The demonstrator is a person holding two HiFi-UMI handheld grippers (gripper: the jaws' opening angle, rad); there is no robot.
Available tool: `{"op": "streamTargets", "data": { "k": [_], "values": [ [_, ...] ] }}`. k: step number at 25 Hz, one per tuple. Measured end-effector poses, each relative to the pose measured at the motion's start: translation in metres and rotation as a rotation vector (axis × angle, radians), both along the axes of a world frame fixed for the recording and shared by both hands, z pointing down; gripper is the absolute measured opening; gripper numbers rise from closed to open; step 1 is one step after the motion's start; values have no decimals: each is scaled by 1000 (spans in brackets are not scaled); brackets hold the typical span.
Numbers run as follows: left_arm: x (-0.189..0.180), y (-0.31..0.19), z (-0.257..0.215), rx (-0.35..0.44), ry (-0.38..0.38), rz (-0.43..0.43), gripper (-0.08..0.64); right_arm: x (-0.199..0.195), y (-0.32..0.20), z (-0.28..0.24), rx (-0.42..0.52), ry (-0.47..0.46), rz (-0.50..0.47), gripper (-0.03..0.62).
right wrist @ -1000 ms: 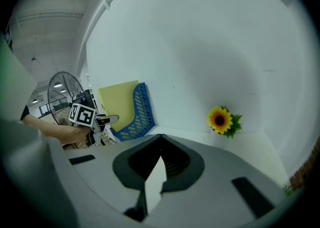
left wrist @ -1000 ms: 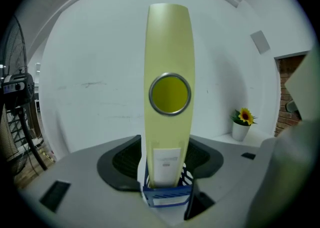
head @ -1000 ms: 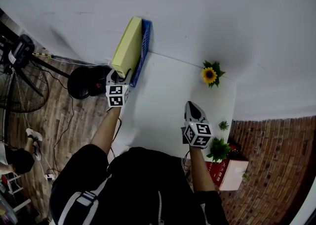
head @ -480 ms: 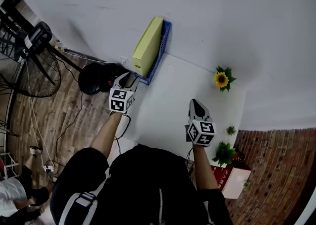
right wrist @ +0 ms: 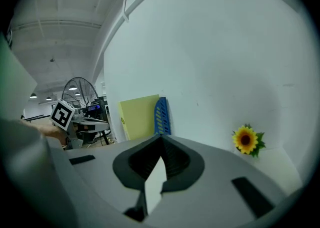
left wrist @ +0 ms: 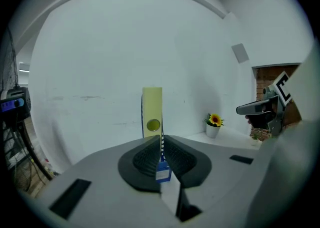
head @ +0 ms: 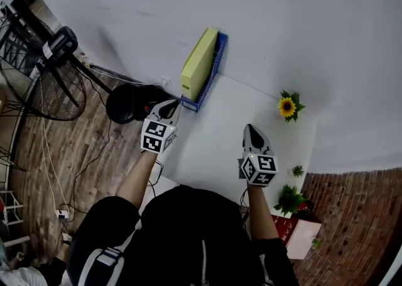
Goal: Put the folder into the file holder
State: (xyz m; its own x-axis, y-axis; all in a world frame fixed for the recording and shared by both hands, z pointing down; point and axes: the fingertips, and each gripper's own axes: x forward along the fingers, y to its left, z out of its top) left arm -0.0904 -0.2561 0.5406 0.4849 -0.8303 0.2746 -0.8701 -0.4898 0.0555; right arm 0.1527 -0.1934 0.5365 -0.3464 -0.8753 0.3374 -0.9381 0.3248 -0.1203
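The yellow folder (head: 198,70) stands upright in the blue file holder (head: 215,65) at the table's far left corner, against the white wall. My left gripper (head: 169,107) hovers just short of the holder's near end, apart from it. Its jaws have just been closing and are shut with nothing between them. In the left gripper view the folder (left wrist: 152,111) rises straight ahead of the left gripper (left wrist: 161,139). My right gripper (head: 250,131) is shut and empty over the middle of the white table (head: 213,146). In the right gripper view the folder (right wrist: 140,117) and holder (right wrist: 162,116) stand left of the right gripper (right wrist: 161,140).
A potted sunflower (head: 287,106) stands at the back right by the wall. Small green plants (head: 290,198) and a red box (head: 295,231) lie off the table's right edge. A floor fan (head: 38,83) and a black base (head: 129,102) stand on the wooden floor at the left.
My left gripper has drawn back from the holder's near end and its open jaws have shut. The folder stays in the holder. My right gripper has lifted a little.
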Motion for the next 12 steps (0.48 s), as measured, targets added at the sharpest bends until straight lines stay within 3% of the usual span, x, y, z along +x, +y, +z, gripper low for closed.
{"op": "streamTargets", "data": {
  "k": [12],
  "values": [
    [8, 4, -22, 47, 40, -6, 35, 4, -9, -21, 61, 7, 17, 5]
  ]
}}
